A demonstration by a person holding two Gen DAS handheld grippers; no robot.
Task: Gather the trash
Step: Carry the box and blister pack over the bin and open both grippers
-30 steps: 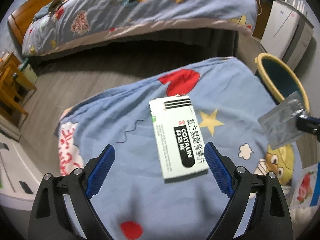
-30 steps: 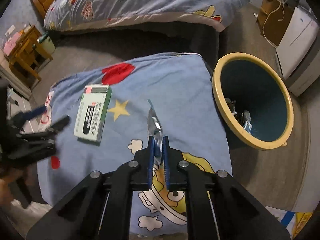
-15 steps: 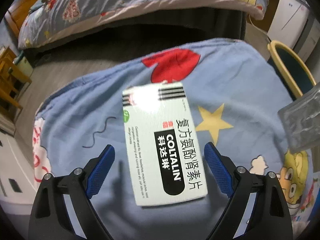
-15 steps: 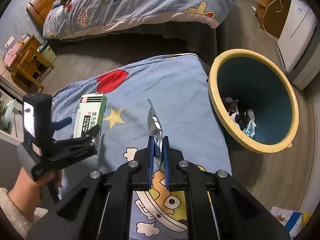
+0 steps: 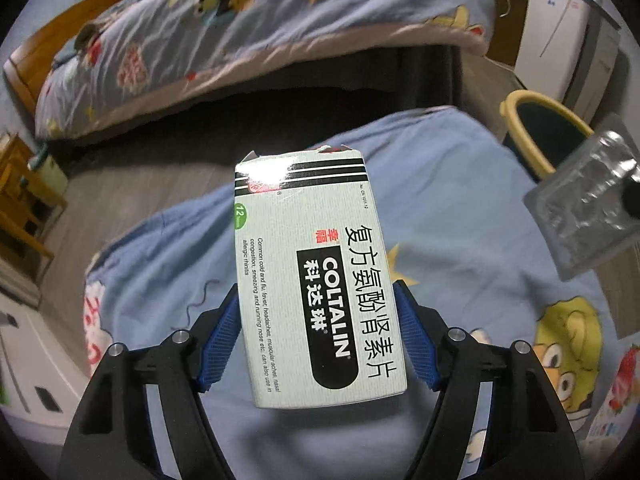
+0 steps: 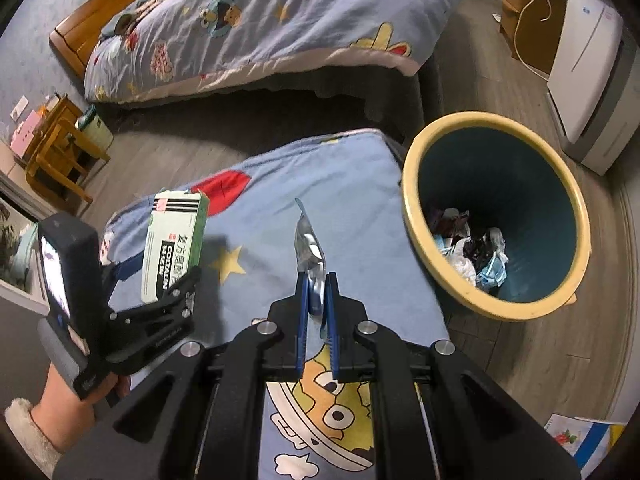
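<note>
I've just closed my left gripper [image 5: 316, 340] on the medicine box [image 5: 316, 276], right gripper [image 6: 318, 308] pinching the blister pack [image 6: 308, 244]; next, both to the bin [image 6: 416, 216].

Left gripper [image 5: 316, 336] jaws just closed on medicine box [image 5: 312, 272], above blue cartoon blanket [image 5: 460, 200]

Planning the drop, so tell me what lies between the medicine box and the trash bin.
In the right wrist view, the blister pack clamped by the right gripper, over blue printed cloth.
</note>
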